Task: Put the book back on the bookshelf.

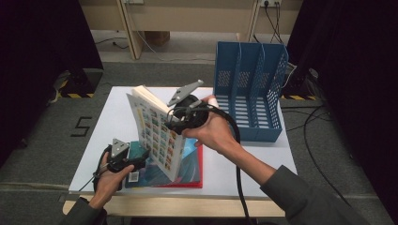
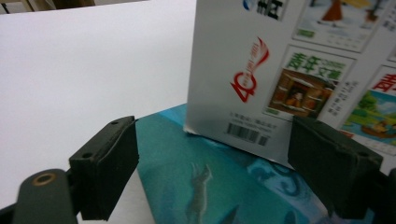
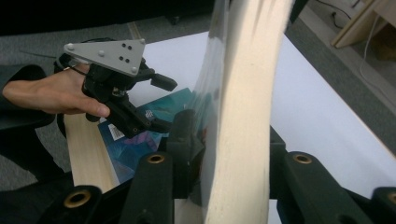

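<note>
Right gripper (image 1: 180,123) is clamped on the upright book (image 1: 155,136) mid-frame, blue file rack (image 1: 248,93) sits to its upper right, and the left gripper (image 1: 136,161) hangs apart over the flat teal book (image 1: 155,176).

A thick white book (image 1: 157,136) stands upright and slightly tilted on its lower edge, its cover printed with rows of small colourful pictures, a red emblem and a barcode near the bottom corner. Its cream page block (image 3: 243,112) is clamped between the right tongs (image 1: 174,123). It rests on a teal book (image 1: 187,168) with a red edge, which lies flat at the worktop's (image 1: 253,159) near edge, a barcode label on its near left corner.
</note>
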